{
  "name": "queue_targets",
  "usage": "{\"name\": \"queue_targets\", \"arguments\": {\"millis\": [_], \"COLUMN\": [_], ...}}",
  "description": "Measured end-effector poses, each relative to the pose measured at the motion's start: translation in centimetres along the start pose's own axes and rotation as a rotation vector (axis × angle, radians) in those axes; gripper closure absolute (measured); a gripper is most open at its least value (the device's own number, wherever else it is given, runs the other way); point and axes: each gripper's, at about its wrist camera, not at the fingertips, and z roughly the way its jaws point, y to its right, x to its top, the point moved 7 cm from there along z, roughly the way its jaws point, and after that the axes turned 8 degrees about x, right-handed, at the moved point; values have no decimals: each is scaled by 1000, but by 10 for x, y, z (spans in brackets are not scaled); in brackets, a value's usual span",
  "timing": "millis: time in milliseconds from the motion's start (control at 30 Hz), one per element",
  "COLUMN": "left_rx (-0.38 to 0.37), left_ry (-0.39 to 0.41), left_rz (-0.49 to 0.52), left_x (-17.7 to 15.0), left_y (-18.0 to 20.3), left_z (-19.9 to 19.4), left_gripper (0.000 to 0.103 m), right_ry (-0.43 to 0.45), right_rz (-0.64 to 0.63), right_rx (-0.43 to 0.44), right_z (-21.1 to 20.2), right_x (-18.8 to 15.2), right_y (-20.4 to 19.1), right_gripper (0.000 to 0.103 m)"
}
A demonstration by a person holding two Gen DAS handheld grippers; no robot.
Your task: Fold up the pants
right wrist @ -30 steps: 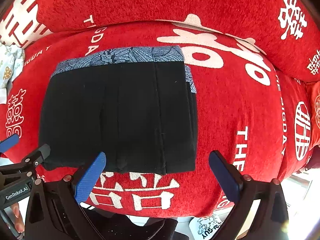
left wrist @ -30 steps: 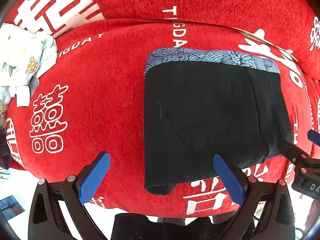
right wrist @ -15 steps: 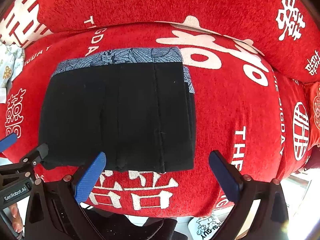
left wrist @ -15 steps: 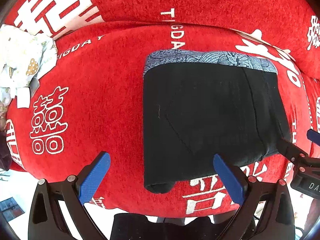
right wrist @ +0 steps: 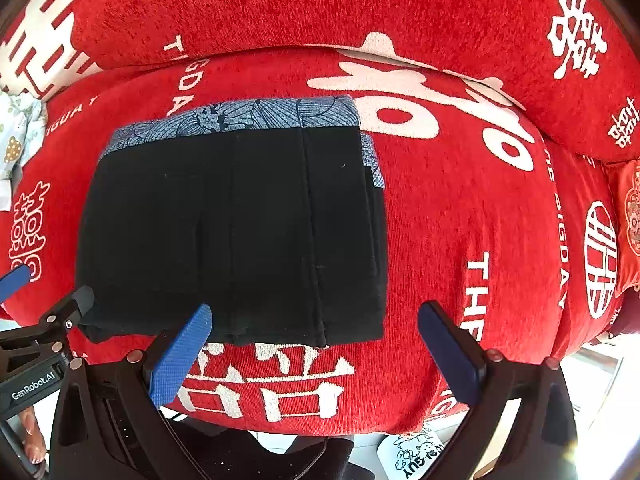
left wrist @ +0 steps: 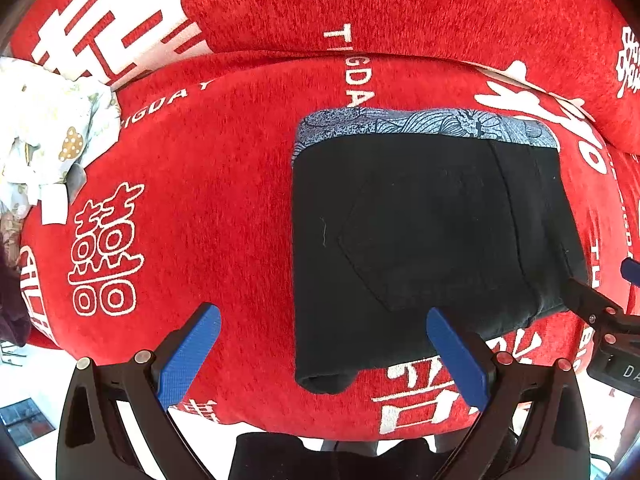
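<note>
At centre of the red sofa cushion (right wrist: 460,216): folded black pants (right wrist: 240,232), patterned waistband at 12 o'clock, near hem at 6. Barely any change over the last second, just a slight drift of both views, bundle untouched. Looks folded already, probably done. Count: one pair of pants, two grippers, one pale crumpled cloth (left wrist: 44,132) at 9 o'clock. Left gripper (left wrist: 320,356) jaws apart, empty. Right gripper (right wrist: 316,352) same, wide apart, nothing held.

Both views have edged slightly nearer the pants (left wrist: 420,232).
</note>
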Motion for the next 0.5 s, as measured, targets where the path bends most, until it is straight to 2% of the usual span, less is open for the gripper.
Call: {"name": "queue_targets", "arguments": {"millis": [500], "left_rx": [-2], "left_ry": [14], "left_rz": [-14], "left_x": [2], "left_y": [-2], "left_z": [0], "left_gripper": [0], "right_ry": [1], "right_rz": [-5], "right_rx": [-6], "right_z": [-1], "right_x": [1], "right_y": [-5], "right_gripper": [0]}}
